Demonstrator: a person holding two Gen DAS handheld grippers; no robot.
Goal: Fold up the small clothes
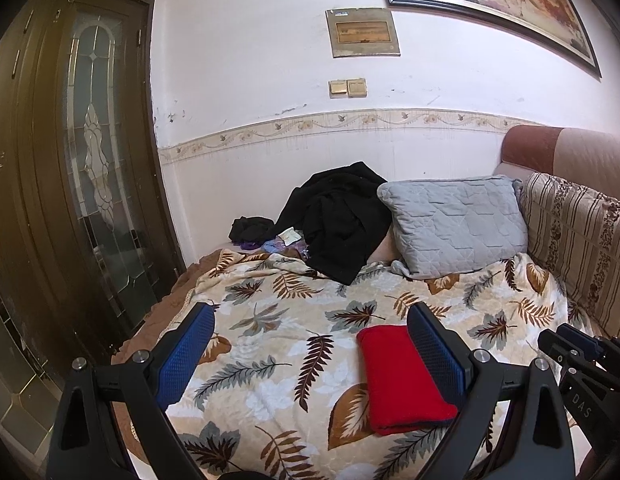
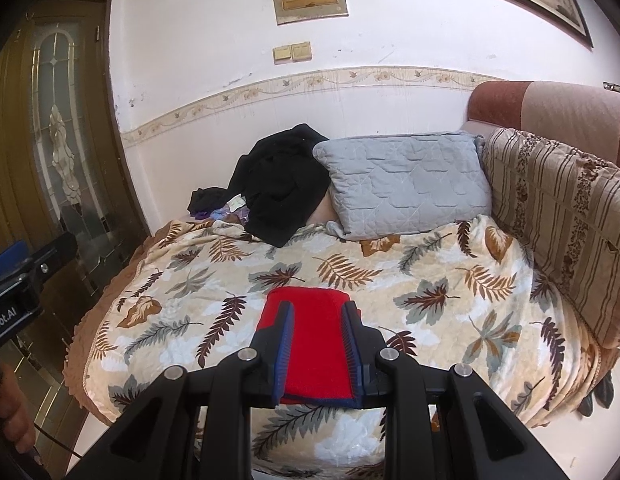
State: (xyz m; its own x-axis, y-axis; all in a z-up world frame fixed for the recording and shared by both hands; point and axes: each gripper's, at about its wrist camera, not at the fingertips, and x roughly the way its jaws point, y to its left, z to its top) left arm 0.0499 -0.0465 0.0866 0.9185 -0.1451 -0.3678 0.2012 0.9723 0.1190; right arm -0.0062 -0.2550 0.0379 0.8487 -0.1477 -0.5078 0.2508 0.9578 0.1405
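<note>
Right gripper (image 2: pixel 317 332) nearest, jaws narrowed, hovering above folded red cloth (image 2: pixel 310 344); pinch or mere framing, cannot tell. Left gripper (image 1: pixel 310 344) spread wide, empty, parked beside cloth, probably standing clear. Cloth flat on leaf-print blanket (image 2: pixel 430 280), neat rectangle, looks finished. Long axis runs away from camera toward grey pillow (image 2: pixel 406 184).

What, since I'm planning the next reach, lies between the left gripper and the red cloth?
Nothing visible. Only bare blanket separates the open left gripper from the red cloth.
</note>
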